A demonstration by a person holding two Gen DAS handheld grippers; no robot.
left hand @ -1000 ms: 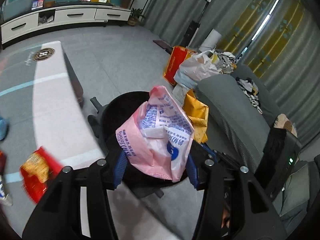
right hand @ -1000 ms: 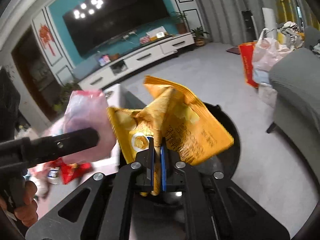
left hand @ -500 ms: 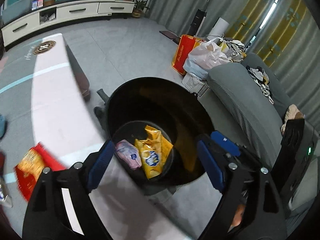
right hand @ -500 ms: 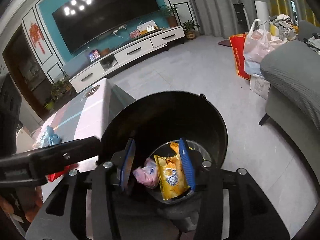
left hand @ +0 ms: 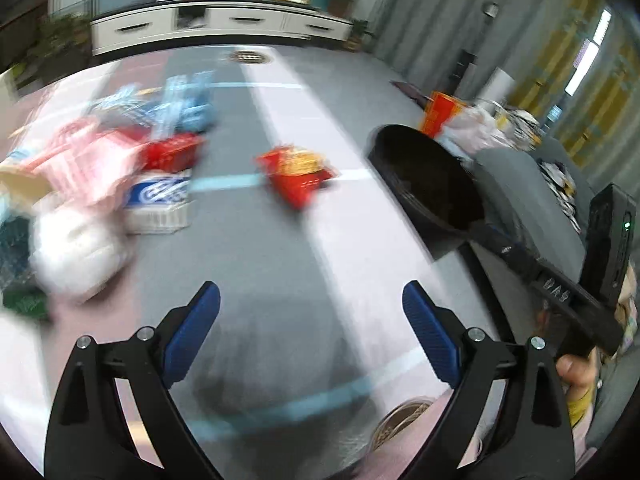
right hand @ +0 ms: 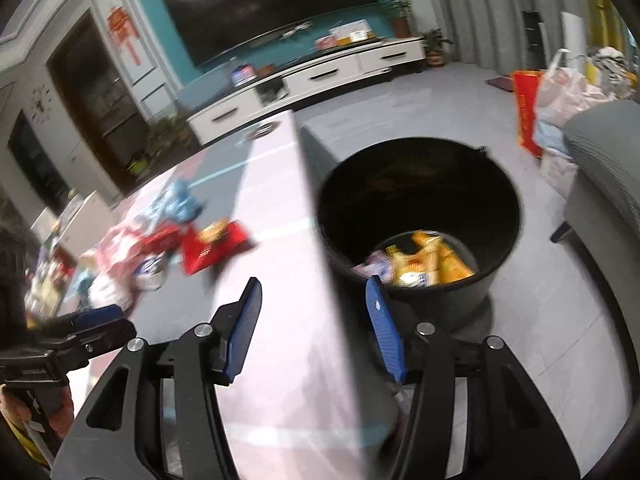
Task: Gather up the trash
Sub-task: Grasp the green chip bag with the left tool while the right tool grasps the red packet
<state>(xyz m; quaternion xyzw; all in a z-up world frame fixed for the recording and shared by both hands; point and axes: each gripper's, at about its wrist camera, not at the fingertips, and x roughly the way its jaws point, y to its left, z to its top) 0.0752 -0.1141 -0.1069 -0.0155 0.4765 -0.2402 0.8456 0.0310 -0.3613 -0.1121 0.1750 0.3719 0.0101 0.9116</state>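
Left wrist faces table (left hand: 280, 240); right wrist overlooks bin (right hand: 420, 200); both shared.

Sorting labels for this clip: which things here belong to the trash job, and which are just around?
Job: black bin, yellow wrapper inside it, red snack packet, pile of wrappers, open left gripper, open right gripper.

Around: TV, sofa, bags.

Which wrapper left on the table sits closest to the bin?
The red snack bag with yellow print, lying alone mid-table. It is the one nearest the black bin; the other wrappers are heaped farther toward the opposite side.
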